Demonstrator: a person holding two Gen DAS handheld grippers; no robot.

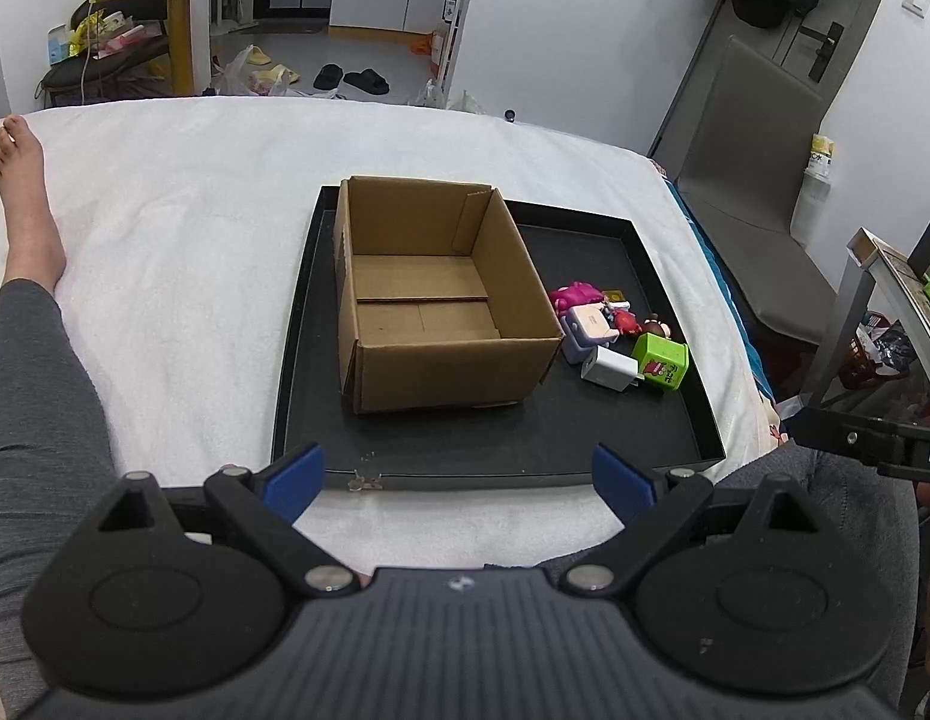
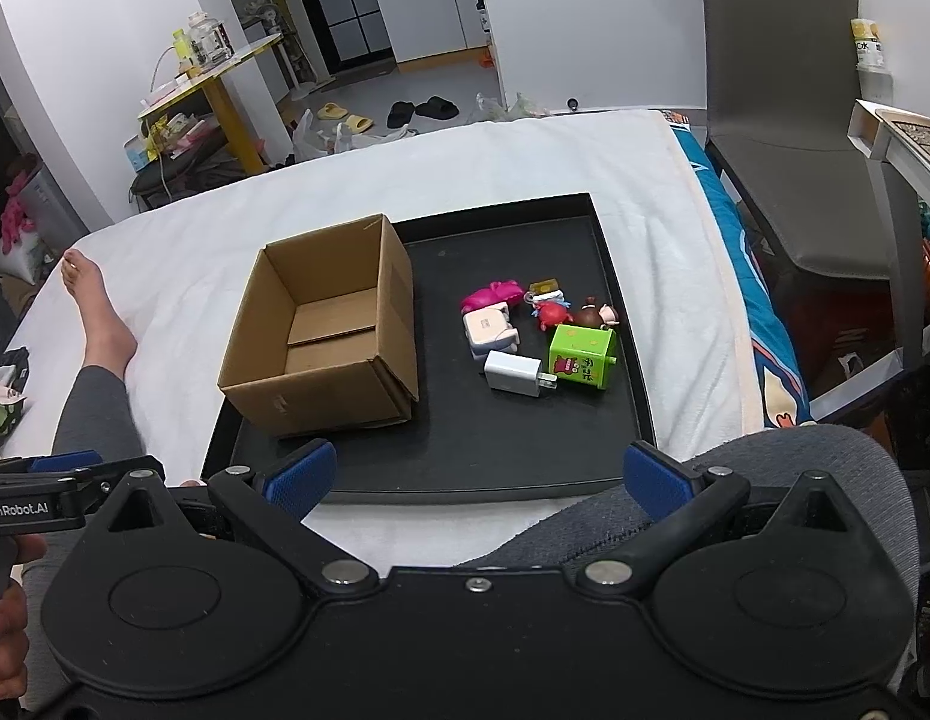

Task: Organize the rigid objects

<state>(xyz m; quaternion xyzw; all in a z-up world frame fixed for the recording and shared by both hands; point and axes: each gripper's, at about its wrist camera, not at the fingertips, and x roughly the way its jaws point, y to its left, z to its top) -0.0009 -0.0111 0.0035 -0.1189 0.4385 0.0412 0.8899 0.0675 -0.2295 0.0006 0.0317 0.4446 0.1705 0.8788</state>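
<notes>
An open, empty cardboard box [image 1: 429, 294] [image 2: 327, 330] stands on the left of a black tray [image 1: 495, 444] [image 2: 465, 450]. To its right lies a cluster of small things: a green cube [image 1: 662, 361] [image 2: 580, 358], a white charger plug [image 1: 609, 368] [image 2: 511, 374], a pale lilac charger [image 1: 588, 327] [image 2: 488, 328], a pink toy [image 1: 573, 295] [image 2: 494, 294], a red crab toy [image 2: 552, 313] and a brown figurine [image 2: 594, 315]. My left gripper [image 1: 459, 480] is open and empty before the tray's near edge. My right gripper [image 2: 480, 477] is open and empty over the near edge.
The tray lies on a white towel [image 1: 195, 210] over a bed. The person's leg and bare foot [image 1: 21, 204] lie at the left, a knee [image 2: 765, 480] at the right. A grey chair [image 2: 783, 90] and a side table [image 2: 897, 132] stand right of the bed.
</notes>
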